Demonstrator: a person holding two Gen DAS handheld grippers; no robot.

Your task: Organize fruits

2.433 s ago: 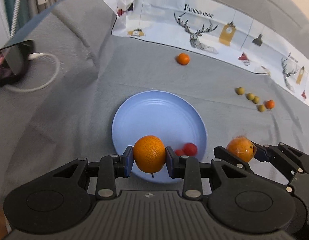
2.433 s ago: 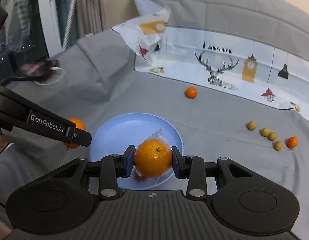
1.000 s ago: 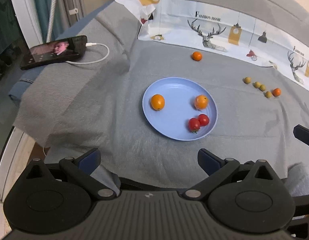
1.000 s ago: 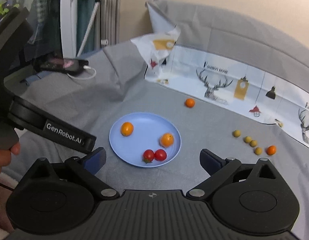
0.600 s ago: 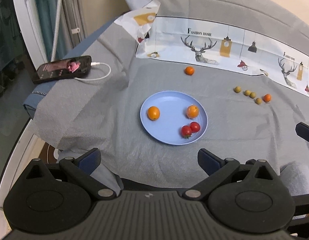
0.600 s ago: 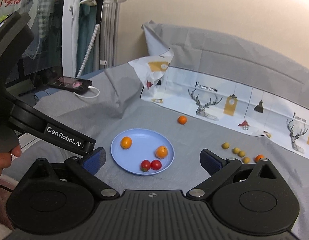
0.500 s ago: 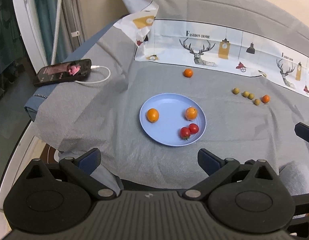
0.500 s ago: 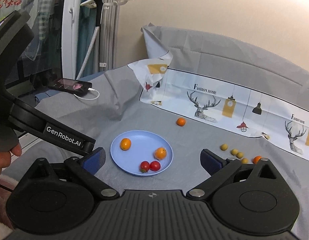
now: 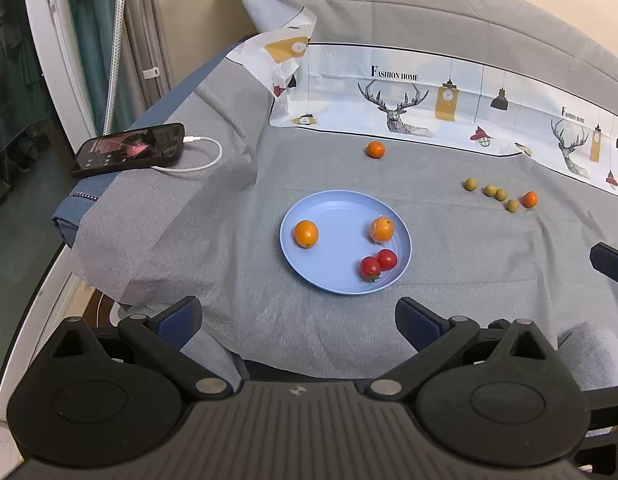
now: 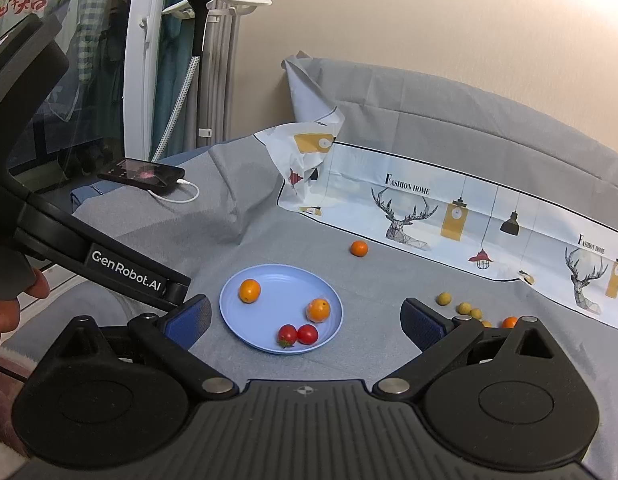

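Note:
A blue plate (image 9: 341, 212) (image 10: 277, 276) sits on the grey cloth. It holds a bare orange (image 9: 306, 233) (image 10: 249, 290), a plastic-wrapped orange (image 9: 381, 229) (image 10: 318, 309) and two cherry tomatoes (image 9: 378, 264) (image 10: 297, 334). A small orange (image 9: 375, 149) (image 10: 358, 248) lies beyond the plate. Several yellow-green fruits (image 9: 489, 191) (image 10: 463, 307) and another small orange (image 9: 529, 199) (image 10: 509, 322) lie to the right. My left gripper (image 9: 299, 318) is open and empty, well back from the plate. My right gripper (image 10: 305, 322) is open and empty, also pulled back and raised.
A phone (image 9: 129, 149) (image 10: 141, 172) on a white charging cable (image 9: 205, 158) lies at the table's left edge. A printed deer-pattern sheet (image 9: 429, 100) (image 10: 449, 212) runs along the back. The left gripper's body (image 10: 109, 268) crosses the right wrist view's left side.
Both grippers released their oranges onto the plate, opened, and pulled back and up; the plate now looks smaller and farther away.

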